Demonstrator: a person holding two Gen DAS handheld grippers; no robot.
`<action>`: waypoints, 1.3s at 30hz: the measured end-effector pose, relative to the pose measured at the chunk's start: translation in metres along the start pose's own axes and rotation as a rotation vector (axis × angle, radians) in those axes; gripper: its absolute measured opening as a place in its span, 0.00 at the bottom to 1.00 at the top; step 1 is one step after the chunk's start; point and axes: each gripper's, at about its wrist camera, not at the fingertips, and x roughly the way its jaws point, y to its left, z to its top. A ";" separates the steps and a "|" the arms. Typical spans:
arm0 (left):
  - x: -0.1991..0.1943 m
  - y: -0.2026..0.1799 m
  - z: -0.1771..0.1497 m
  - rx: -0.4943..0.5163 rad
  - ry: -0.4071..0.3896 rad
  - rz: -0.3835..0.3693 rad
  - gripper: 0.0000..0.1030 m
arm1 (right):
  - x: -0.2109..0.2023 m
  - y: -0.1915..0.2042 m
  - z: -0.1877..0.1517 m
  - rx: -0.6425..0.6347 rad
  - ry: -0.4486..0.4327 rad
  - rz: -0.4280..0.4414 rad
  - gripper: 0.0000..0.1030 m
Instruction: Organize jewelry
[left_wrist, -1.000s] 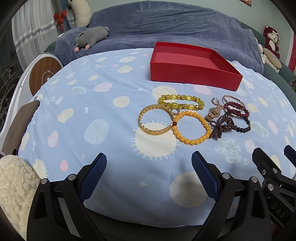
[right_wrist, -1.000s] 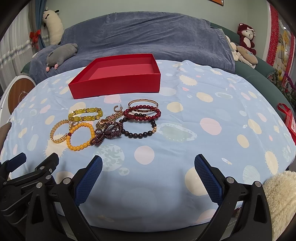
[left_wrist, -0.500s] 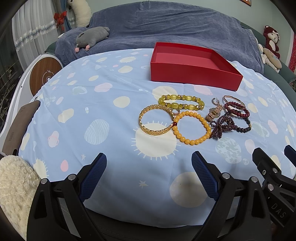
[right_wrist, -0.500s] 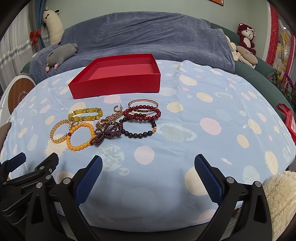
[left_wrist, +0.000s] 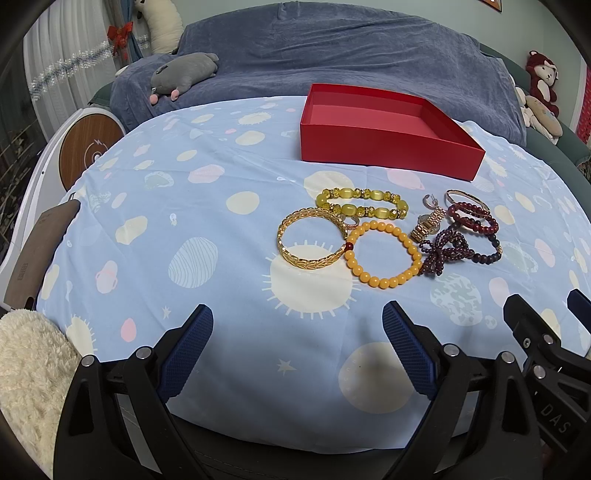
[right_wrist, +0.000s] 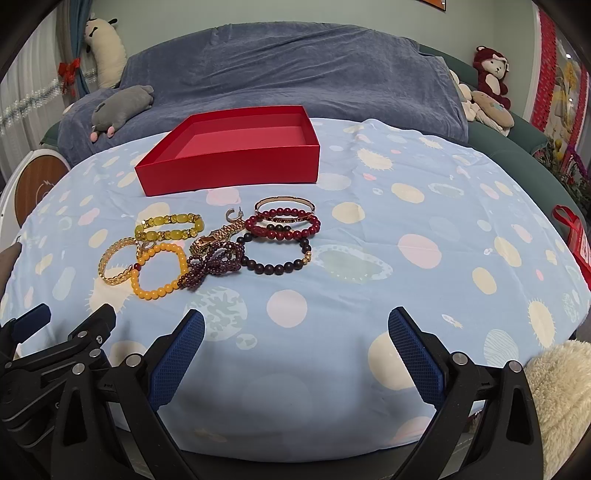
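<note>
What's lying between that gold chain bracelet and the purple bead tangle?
The orange bead bracelet lies between the gold bracelet and the purple beads, touching both. The left wrist view shows it best.

bare tablecloth (right_wrist: 288, 369) lies before the bracelets (right_wrist: 207, 251); red box (right_wrist: 229, 173) stands behind them.

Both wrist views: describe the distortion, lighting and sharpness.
Left wrist view: strong fisheye bends the tablecloth edge into a curve, with dark vignette corners; light is soft and even, the red box and orange bead bracelet are sharp. Right wrist view: same bowing and vignette; the open right tool throws only faint shadow, no glare or blur.
</note>
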 end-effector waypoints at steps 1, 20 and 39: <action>0.000 0.000 0.000 0.000 0.000 0.000 0.86 | 0.000 0.000 0.000 0.000 0.000 0.000 0.93; 0.000 0.003 0.001 -0.010 0.008 -0.007 0.88 | -0.001 -0.001 0.000 0.003 0.000 0.005 0.93; 0.030 0.039 0.044 -0.107 0.061 -0.029 0.89 | 0.001 -0.009 0.009 0.043 -0.001 0.034 0.93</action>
